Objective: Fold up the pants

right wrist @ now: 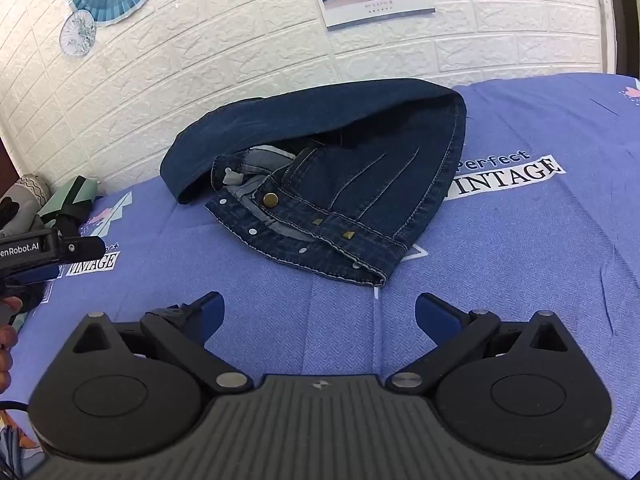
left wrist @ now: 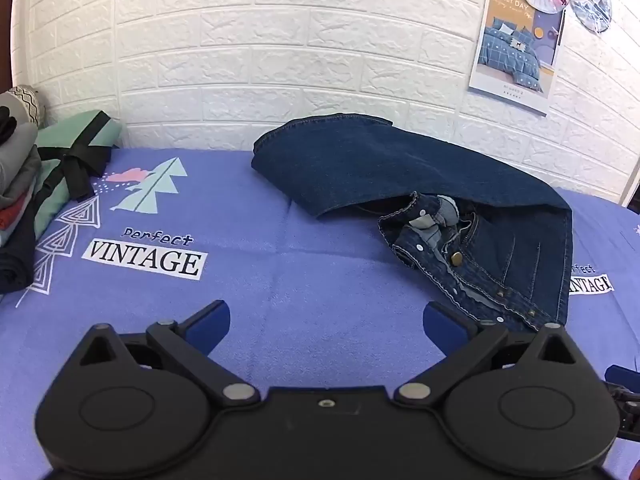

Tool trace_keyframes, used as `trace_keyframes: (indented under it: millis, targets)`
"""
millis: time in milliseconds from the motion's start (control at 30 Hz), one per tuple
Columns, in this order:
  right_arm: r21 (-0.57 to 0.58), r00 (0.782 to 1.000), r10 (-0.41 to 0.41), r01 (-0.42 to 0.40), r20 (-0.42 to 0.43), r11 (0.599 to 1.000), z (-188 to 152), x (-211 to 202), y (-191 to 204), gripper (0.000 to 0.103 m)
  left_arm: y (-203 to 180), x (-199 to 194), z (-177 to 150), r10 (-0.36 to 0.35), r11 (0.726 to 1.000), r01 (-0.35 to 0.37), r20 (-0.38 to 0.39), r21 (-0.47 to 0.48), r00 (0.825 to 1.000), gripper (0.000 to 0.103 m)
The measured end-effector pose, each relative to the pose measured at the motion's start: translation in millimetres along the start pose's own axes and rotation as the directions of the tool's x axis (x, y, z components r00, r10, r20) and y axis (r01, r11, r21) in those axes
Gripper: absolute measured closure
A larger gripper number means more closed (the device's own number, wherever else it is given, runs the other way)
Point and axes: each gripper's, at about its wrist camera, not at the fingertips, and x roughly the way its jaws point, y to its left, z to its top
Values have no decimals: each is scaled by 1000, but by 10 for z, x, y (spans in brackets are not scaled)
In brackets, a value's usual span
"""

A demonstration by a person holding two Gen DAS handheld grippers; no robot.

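Both grippers, left [left wrist: 326,322] & right [right wrist: 320,314], spread wide, empty, near jeans [left wrist: 420,168]. I'd pinch waistband [right wrist: 304,236] corners; legs prob. doubled already.

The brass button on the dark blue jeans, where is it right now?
The brass button sits on the waistband of the dark blue denim jeans, mid-frame in the right wrist view, on the purple bedsheet.

The jeans [right wrist: 340,152] were dark, matt denim with pale stitching and shiny brass studs. The sheet [left wrist: 280,280] beneath was soft woven cloth, matt. Both grippers, left gripper [left wrist: 326,322] and right gripper [right wrist: 320,316], were matt black plastic with blue pads. At the top of the frame, the wall [left wrist: 240,40] looked embossed, rough; the poster [left wrist: 516,36] was glossy paper.
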Motion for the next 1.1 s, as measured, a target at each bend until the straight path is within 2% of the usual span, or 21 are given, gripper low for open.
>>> trace_keyframes:
  millis: [267,333,467,1100]
  targets:
    - [12,1000,-4,5,-26,1000,16,80,22,0,27,50,-2,-35,999,33,-44,-34,998,0]
    - [28,1000,7,-7,-12,1000,37,21,15,0,0,18,-8,-22,1000,22,-17,-5,1000,0]
    - [47,1000,29,-29,-2,998,-5,37,-3,0,31,23,-7,-28,1000,28,-21,-13,999,0]
    - [43,999,35,-34,-20,998,-22,76,45,0,36,2,-32,-43,998,42,-17,-37,999,0]
